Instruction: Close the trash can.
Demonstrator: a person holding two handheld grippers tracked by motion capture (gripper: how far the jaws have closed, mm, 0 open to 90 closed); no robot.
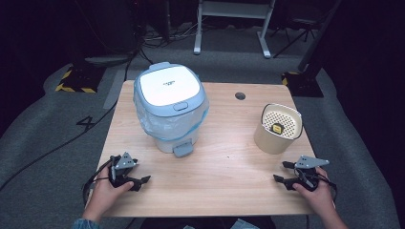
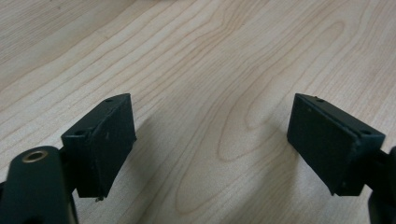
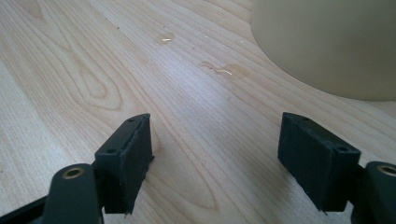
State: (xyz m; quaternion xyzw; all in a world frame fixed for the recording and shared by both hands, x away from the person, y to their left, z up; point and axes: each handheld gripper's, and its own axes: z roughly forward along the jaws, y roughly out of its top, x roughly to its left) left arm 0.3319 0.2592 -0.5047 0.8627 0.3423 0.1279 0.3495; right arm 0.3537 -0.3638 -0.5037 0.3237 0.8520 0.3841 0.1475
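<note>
- Jaws of left gripper (image 1: pixel 136 180) wide apart w/ nothing between, resting low at near-left edge of desk (image 1: pixel 224 162); bare wood between them in left gripper view (image 2: pixel 212 135).
- Jaws of right gripper (image 1: pixel 282 171) also spread wide, empty, at near-right of desk; same in right gripper view (image 3: pixel 215 154).
- Nearest thing to right gripper: beige container (image 1: pixel 278 128) w/ perforated insert and small yellow-black item inside, standing upright just ahead of it; its curved wall near at top right of right gripper view (image 3: pixel 336 42).
- Pedal bin (image 1: pixel 171 106), lid down, liner bag bulging under rim, mid-left of desk, well apart from left gripper; pedal (image 1: pixel 183 150) facing near edge.
- Risk: beige container likely light, so a push from one jaw before closing could tip or slide it toward desk's right edge.
- Risk: small wet spots (image 3: pixel 219 70) on desk next to container, so base may skid under a sideways nudge.
- Risk: round wall, wide body; may slip out of jaws if gripped at the wall rather than the rim.
- Risk: left jaws catching the liner bag could drag the bin or tear the bag.
</note>
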